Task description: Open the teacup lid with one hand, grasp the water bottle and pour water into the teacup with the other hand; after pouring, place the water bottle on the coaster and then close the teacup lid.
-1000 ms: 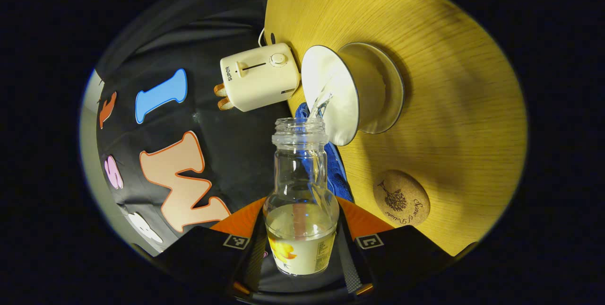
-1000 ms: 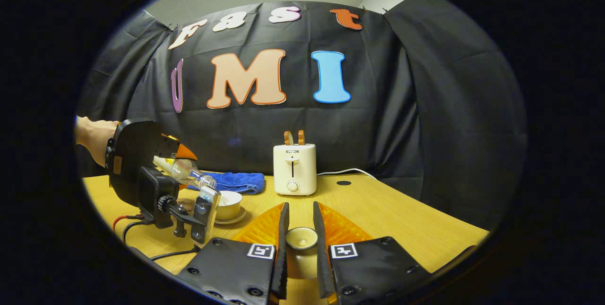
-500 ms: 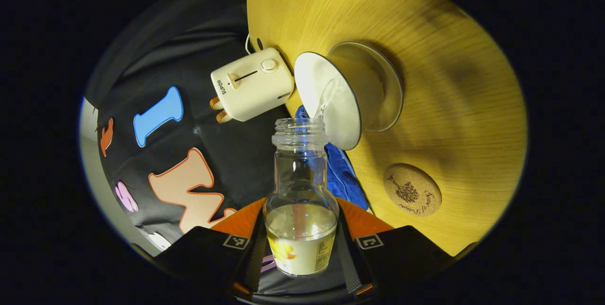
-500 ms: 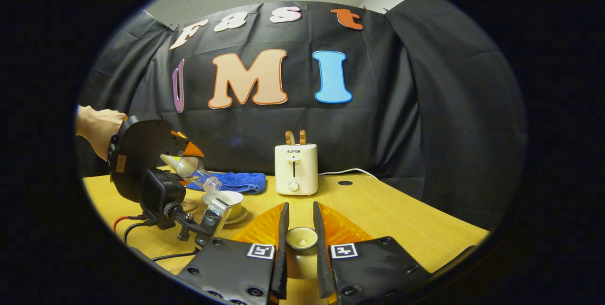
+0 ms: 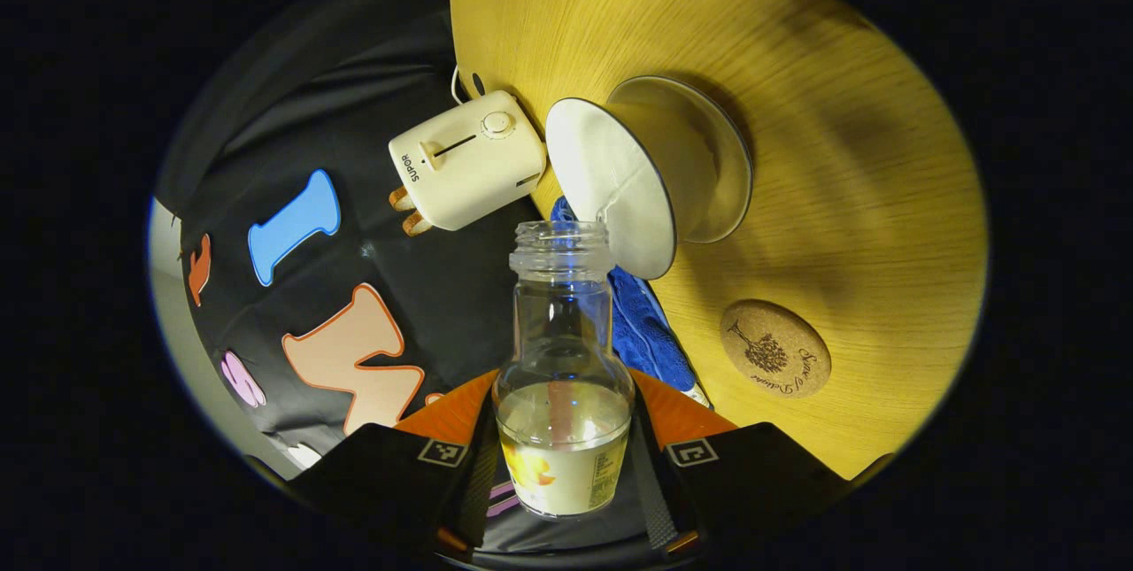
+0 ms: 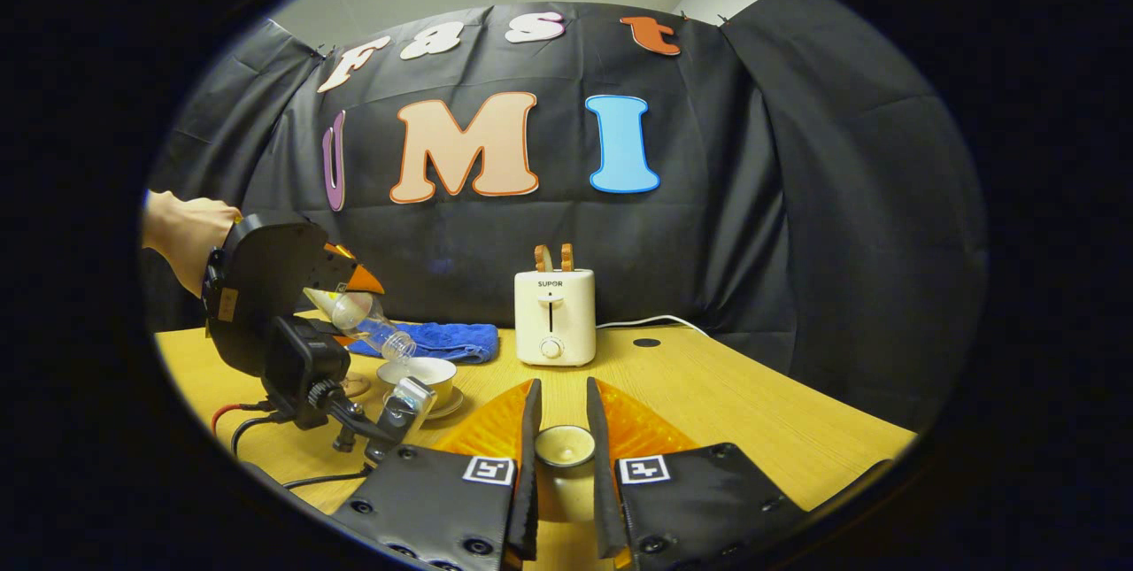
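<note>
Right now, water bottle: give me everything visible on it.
The water bottle is clear, glass or plastic by its look, with a round shouldered body, a narrow neck and an open threaded mouth with no cap. A pale label with a yellow print wraps its base. Some water sits at the base end. The left hand-held gripper clamps its lower body. In the right gripper view it tilts mouth-down over the teacup, without touching it.

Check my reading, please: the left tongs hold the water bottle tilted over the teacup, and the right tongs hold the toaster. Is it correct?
Not fully. In the right gripper view the right tongs hold the teacup lid, while the toaster stands apart by the wall. The left tongs do hold the water bottle tilted over the teacup.
</note>
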### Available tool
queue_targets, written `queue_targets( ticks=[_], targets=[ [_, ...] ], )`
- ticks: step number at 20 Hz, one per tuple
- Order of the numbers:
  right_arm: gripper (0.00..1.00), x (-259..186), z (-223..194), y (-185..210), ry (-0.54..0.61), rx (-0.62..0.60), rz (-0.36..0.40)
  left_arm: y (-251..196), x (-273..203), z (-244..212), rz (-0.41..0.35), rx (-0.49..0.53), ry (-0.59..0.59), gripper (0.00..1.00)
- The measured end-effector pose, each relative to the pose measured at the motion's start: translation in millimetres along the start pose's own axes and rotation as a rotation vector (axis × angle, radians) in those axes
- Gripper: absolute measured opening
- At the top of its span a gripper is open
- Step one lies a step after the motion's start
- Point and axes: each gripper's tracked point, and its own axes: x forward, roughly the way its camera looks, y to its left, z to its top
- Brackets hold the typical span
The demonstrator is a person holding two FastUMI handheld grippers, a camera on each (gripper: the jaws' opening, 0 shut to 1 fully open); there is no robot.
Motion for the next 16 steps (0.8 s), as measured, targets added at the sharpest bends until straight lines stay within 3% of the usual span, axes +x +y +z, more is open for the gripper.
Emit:
queue_targets(
  ticks=[6,8,11,16],
  targets=[
    [0.29,0,0,1,0.000,0.000,0.003,-1,2,-1,-0.006,-0.008,-0.003,0.66],
    [0.28,0,1,0,0.000,0.000,0.003,-8,3,0,-0.027,-0.064,-0.011,0.66],
    [0.28,0,0,1,0.000,0.000,0.006,-18,3,7,-0.058,-0.259,-0.048,0.65],
    [0.28,0,0,1,0.000,0.000,0.006,-13,-3,20,-0.040,-0.766,-0.170,0.65]
  ],
)
